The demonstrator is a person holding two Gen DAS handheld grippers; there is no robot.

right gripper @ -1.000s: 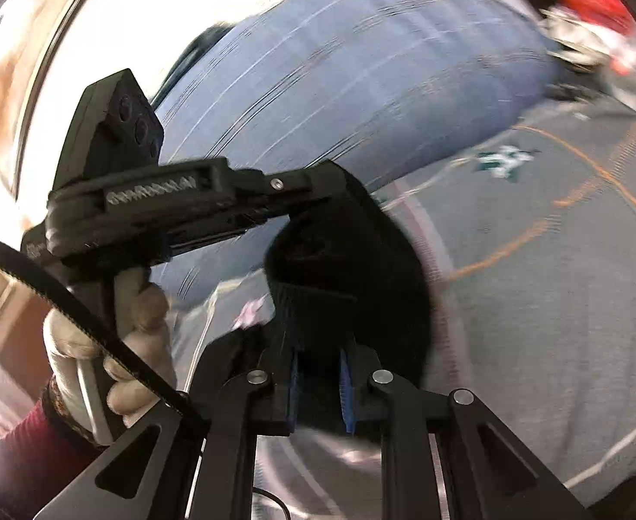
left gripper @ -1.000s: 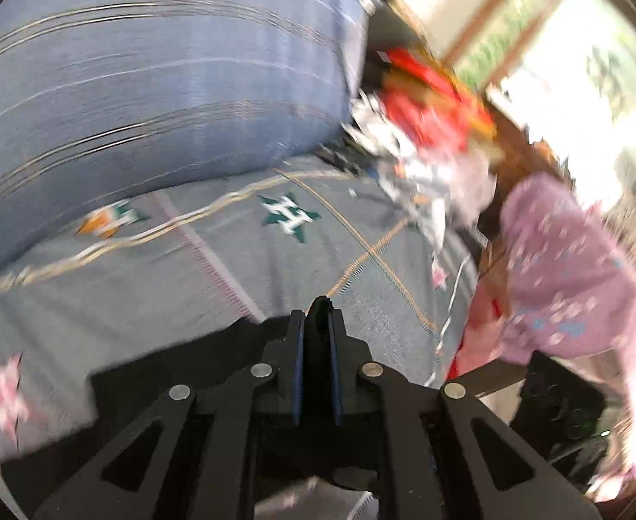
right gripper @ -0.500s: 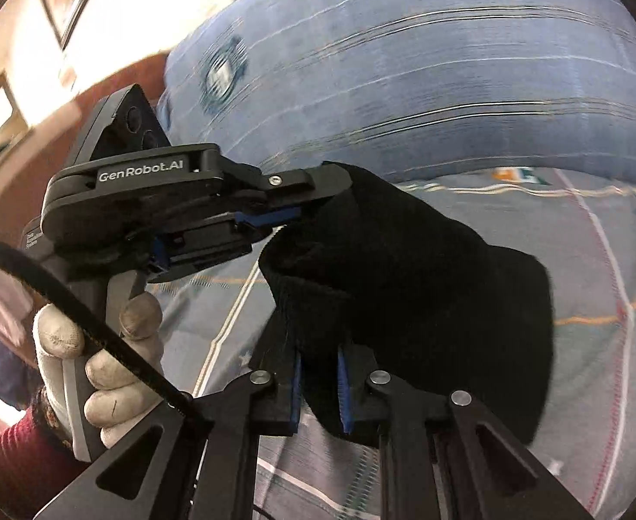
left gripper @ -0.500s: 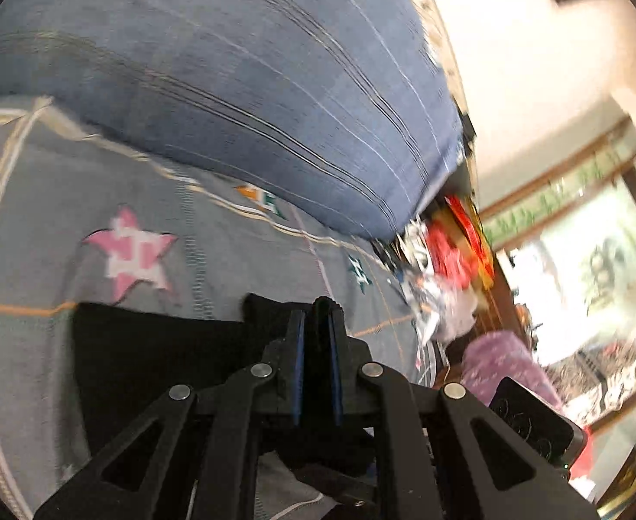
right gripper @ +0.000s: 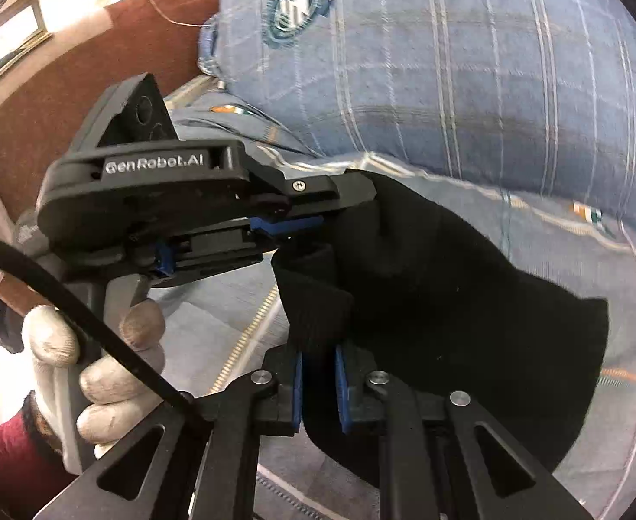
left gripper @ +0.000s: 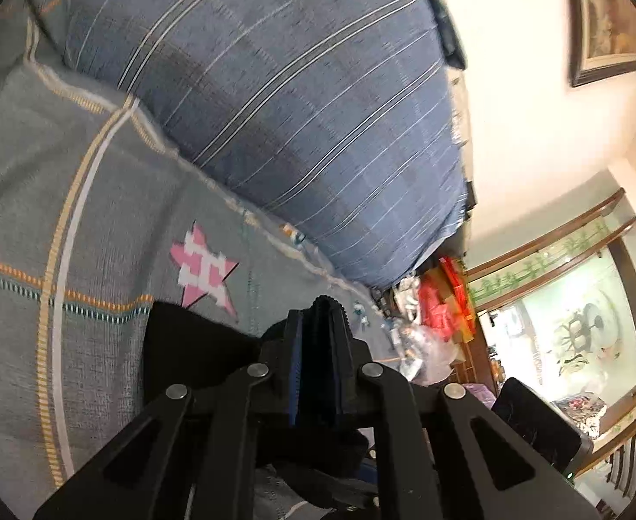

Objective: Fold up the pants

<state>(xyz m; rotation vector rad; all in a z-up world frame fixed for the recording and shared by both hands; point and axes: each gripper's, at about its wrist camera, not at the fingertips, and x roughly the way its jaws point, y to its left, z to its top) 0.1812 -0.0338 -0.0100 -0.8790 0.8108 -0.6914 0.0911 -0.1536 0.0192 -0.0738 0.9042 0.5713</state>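
The black pants hang bunched between both grippers above a grey patterned bedspread. My right gripper is shut on a ribbed edge of the pants. My left gripper is shut on the same bunch a little higher; a white-gloved hand holds it. In the left wrist view my left gripper is shut with black cloth between and below its fingers, over the bedspread.
A big blue striped pillow lies behind the bedspread and also shows in the right wrist view. A red-brown headboard is at left. Red and clear bags sit past the bed's end near a window.
Both grippers have swung with the pants along the bed toward the pillow and headboard. More of the black cloth now hangs spread below the grippers. Both stay shut.
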